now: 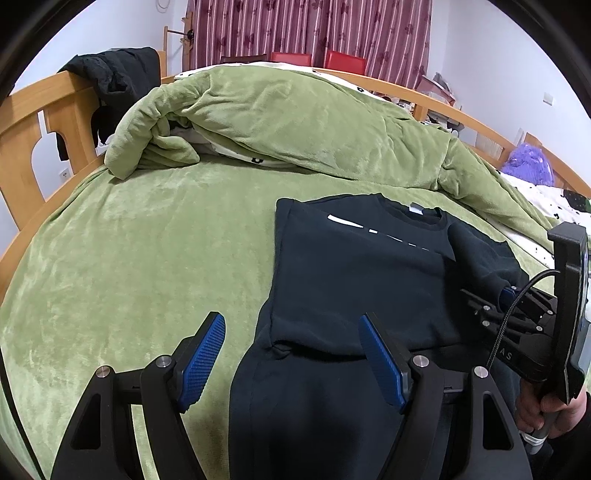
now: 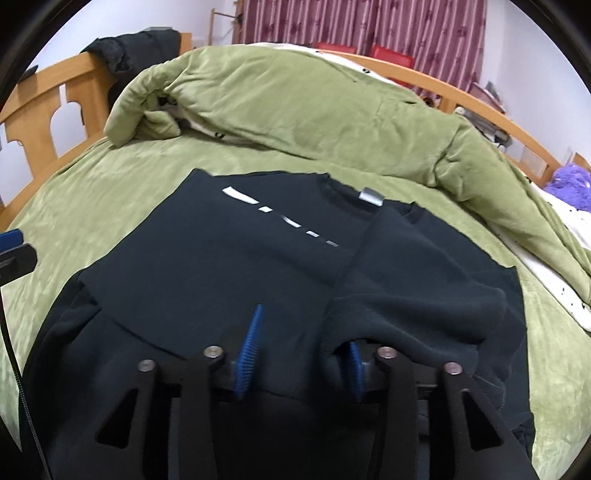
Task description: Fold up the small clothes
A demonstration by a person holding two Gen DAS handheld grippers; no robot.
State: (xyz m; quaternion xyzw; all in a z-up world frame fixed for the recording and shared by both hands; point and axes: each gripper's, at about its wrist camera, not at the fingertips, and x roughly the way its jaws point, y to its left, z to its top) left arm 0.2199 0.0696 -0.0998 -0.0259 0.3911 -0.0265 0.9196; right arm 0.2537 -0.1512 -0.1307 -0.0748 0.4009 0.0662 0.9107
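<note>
Right wrist: hand-held gripper [image 2: 301, 350] parted over black sweatshirt [image 2: 221, 266]

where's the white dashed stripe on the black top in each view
Left wrist: the white stripe runs right of centre across the chest of the black top, slanting down toward the right.
Right wrist: the stripe is just left of centre in the upper middle, with the same downward slant.
Shared landmark: the pale neck label, just right of the stripe in both views.

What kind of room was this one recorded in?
A bedroom, most likely: a wooden bed frame, a green quilt heaped on the bed, and striped curtains behind.
</note>
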